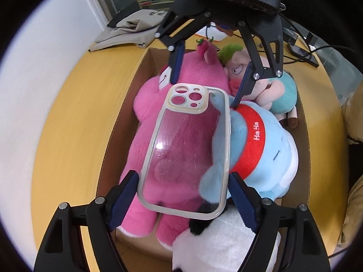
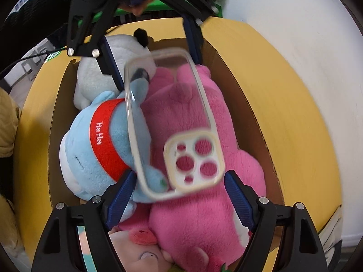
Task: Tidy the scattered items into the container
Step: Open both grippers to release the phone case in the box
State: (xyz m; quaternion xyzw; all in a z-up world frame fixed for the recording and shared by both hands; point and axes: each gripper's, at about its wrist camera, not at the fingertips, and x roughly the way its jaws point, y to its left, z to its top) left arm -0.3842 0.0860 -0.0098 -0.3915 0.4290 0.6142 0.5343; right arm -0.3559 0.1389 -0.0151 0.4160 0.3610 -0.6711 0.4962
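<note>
Open cardboard box [image 1: 127, 104] on round yellow table [image 1: 68, 136], filling mid-frame in both views. Packed w/ soft toys: big pink plush [image 1: 192, 74] down the centre, blue plush [image 1: 272, 136] w/ red "HaHa" band to its right in left-wrist view, white-and-black plush [image 1: 226, 244] at bottom right, green-haired doll [image 1: 236, 68] and teal plush [image 1: 285, 95] at upper right. Toys heaped up to about the rim, directly under the held item. Outside the box: grey canvas bag [image 1: 127, 29] at upper left, dark cables [image 1: 301, 52] at upper right, white wall at far left.

Clear phone case [image 1: 188, 149] hanging above the toys, over the seam btw pink and blue plush, not touching them as far as visible. Camera cut-outs toward top of left-wrist view, toward bottom of right-wrist view.

Left gripper [image 1: 185, 185] coming in from bottom of its own frame, angled down over the box, fingers [image 1: 127, 195] clamped on the case's plain end, one blue pad on each long edge. Case sharp here.

Right gripper [image 2: 180, 185] facing it from the opposite side, fingers [image 2: 238, 199] spread to about case width, flanking the camera end. Case blurred in this view; left pad right at the edge, right pad just beside. Can't tell if pads actually grip.
</note>
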